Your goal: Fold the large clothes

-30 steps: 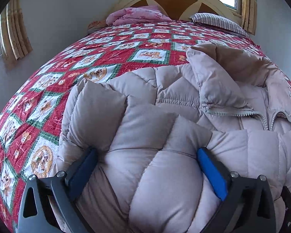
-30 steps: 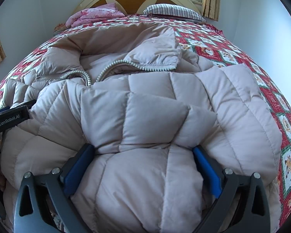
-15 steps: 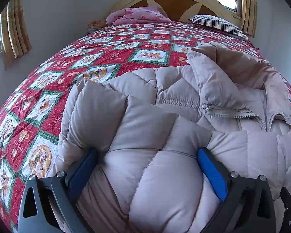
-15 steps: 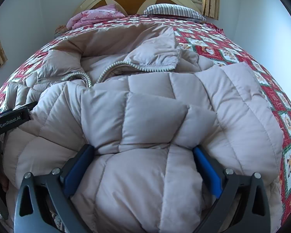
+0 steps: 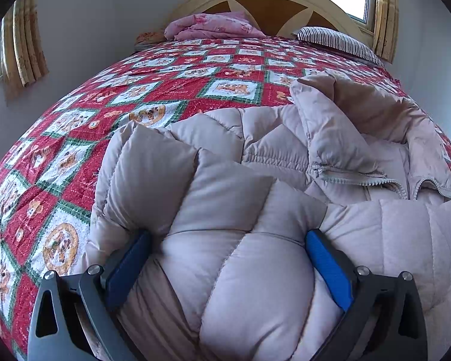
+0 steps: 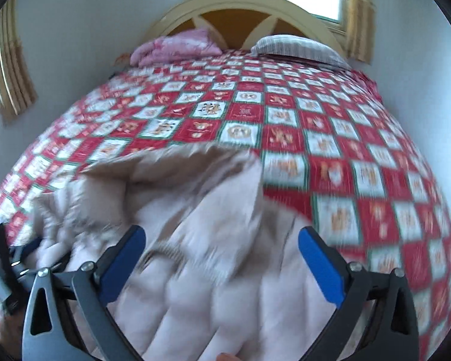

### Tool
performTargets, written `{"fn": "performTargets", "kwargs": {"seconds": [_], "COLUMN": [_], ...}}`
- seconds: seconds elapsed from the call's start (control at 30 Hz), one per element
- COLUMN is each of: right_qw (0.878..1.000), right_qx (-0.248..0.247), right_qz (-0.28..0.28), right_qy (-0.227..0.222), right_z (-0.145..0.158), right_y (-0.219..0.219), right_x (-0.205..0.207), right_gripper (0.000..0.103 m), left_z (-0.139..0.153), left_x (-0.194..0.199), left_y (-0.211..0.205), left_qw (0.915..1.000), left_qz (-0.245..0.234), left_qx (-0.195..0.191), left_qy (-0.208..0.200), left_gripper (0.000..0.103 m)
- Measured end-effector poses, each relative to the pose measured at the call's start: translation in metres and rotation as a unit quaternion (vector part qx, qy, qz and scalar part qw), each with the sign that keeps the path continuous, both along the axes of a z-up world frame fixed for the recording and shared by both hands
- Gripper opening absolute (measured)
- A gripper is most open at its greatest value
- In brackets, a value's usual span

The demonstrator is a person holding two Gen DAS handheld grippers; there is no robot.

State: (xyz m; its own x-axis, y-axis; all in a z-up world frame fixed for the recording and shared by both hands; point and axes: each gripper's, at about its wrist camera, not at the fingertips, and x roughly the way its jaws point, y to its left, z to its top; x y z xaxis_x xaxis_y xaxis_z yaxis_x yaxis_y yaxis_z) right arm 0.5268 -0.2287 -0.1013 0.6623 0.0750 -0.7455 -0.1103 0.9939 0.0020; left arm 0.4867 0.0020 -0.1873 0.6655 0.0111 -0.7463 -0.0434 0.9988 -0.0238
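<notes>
A beige quilted puffer jacket (image 5: 219, 198) lies on the bed, its zipper (image 5: 354, 177) undone and the collar flap (image 5: 330, 138) turned over. My left gripper (image 5: 228, 234) sits low against the jacket's near edge, its jaws wide apart, with a puffy fold bulging between the blue pads (image 5: 327, 261). In the right wrist view the jacket (image 6: 201, 210) is blurred by motion. My right gripper (image 6: 221, 231) hovers above it, open and holding nothing. The dark body of the other gripper (image 6: 3, 258) shows at that view's far left edge.
A red, white and green patchwork bedspread (image 5: 75, 138) covers the bed. A folded pink blanket (image 5: 213, 25) and a striped pillow (image 5: 336, 42) lie by the arched headboard (image 6: 255, 3). Walls and curtained windows stand close on both sides. A fingertip (image 6: 225, 356) shows at the bottom edge.
My right gripper has lifted off the jacket and swung, so much more bedspread shows and its view is blurred. The left gripper has barely moved.
</notes>
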Motion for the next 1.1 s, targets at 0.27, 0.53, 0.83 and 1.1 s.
{"fn": "performTargets", "kwargs": {"seconds": [0.27, 0.53, 0.83, 1.1], "right_qw": [0.996, 0.983, 0.969, 0.968], "right_qx": [0.000, -0.094, -0.167, -0.193], "right_qz": [0.073, 0.131, 0.179, 0.159], "right_qy": [0.060, 0.088, -0.023, -0.038], "right_z": [-0.027, -0.059, -0.030, -0.079], "right_y": [0.004, 0.031, 0.040, 0.016], "right_x": [0.097, 0.119, 0.035, 0.006], "right_gripper": [0.103, 0.045, 0.004, 0.003], "left_z": [0.000, 0.001, 0.001, 0.043], "left_x": [0.000, 0.001, 0.001, -0.016], "left_y": [0.002, 0.002, 0.003, 0.013], "left_qw": [1.0000, 1.0000, 1.0000, 0.9975], "left_qz": [0.000, 0.001, 0.000, -0.011], "left_qx": [-0.003, -0.005, -0.005, -0.054], "left_qy": [-0.002, -0.004, -0.004, -0.044], "left_gripper": [0.102, 0.102, 0.102, 0.102]}}
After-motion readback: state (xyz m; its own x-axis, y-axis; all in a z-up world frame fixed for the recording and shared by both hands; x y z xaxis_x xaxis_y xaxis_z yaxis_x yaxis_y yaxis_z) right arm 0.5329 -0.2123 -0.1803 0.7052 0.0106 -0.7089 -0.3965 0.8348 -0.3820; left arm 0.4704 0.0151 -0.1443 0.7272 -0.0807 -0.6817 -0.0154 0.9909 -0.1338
